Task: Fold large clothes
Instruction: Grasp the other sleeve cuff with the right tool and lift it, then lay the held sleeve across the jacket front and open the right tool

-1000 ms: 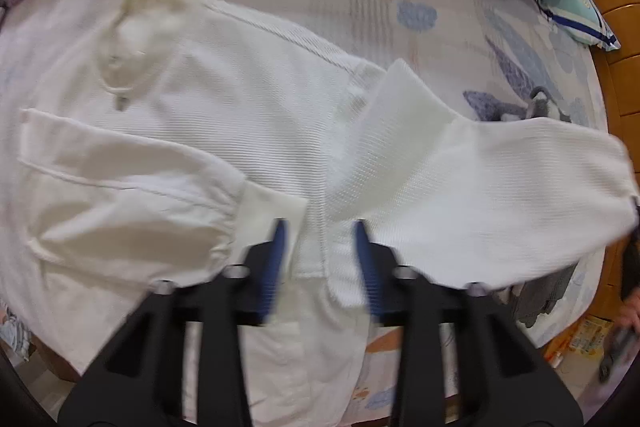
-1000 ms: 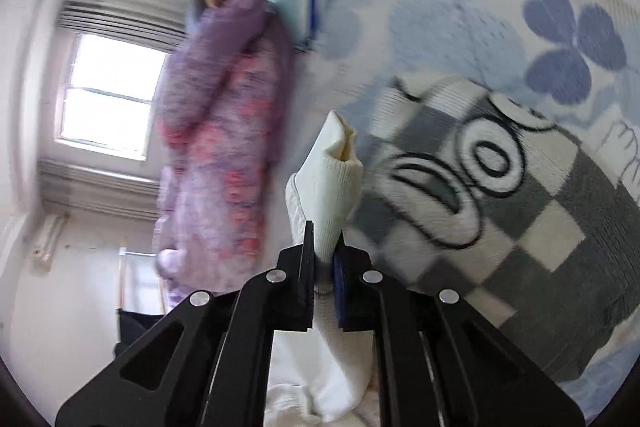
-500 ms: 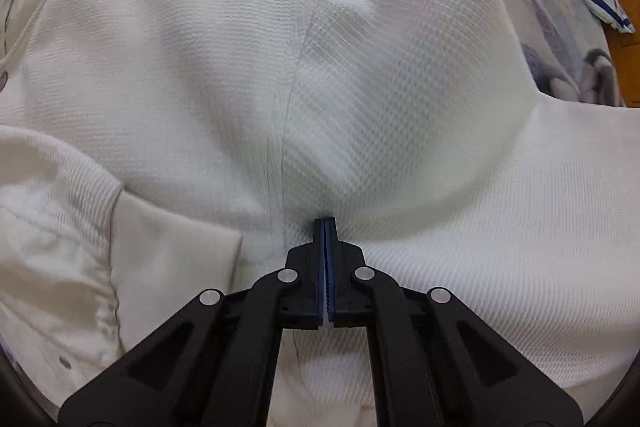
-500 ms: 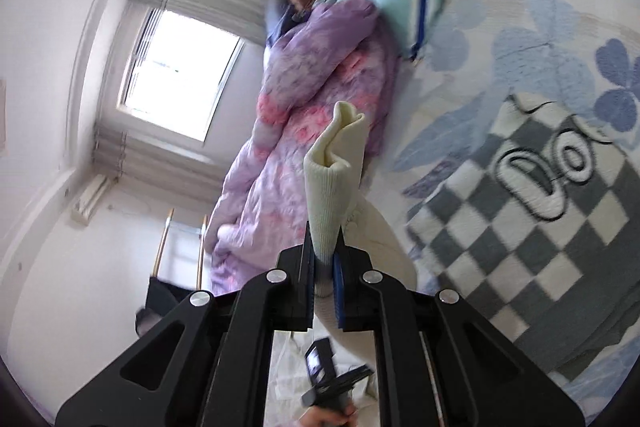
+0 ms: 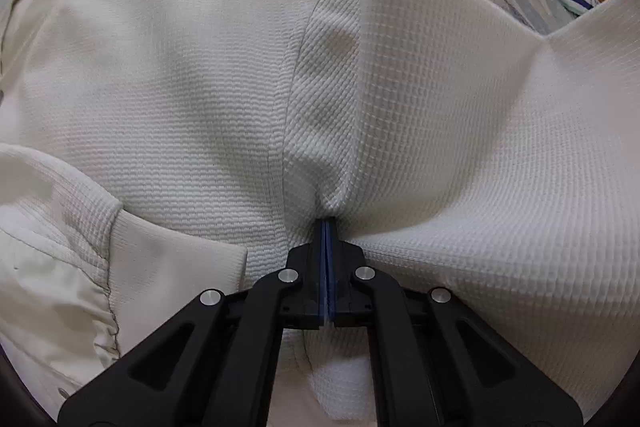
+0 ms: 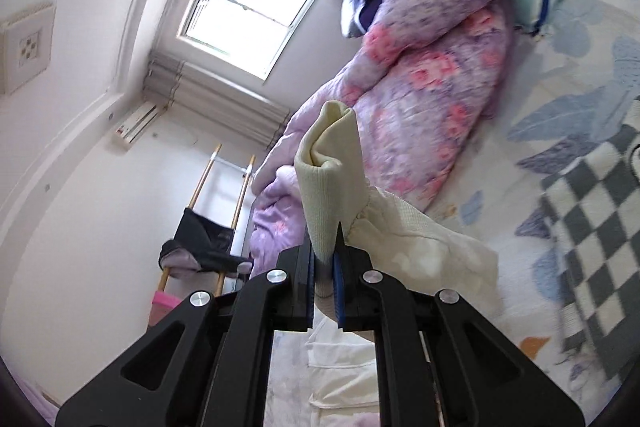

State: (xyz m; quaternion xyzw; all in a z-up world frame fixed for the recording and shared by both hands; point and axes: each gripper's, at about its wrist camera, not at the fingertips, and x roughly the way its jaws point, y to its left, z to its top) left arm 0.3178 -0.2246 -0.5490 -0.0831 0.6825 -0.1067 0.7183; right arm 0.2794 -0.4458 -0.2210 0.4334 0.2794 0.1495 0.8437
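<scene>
**A:** Left wrist view has your left gripper with fingers together, pinching the white top near its underarm seam, pinned against the bed. Which step are you on?

**B:** The sleeve fold, I'd judge. Your right gripper is clamped on the ribbed cuff, raised above the bed.

**A:** Then you'll likely need to carry that cuff across the body while your left anchors the crease.

**B:** You can't see the hem, and the far sleeve is cut off at the edge.
</scene>
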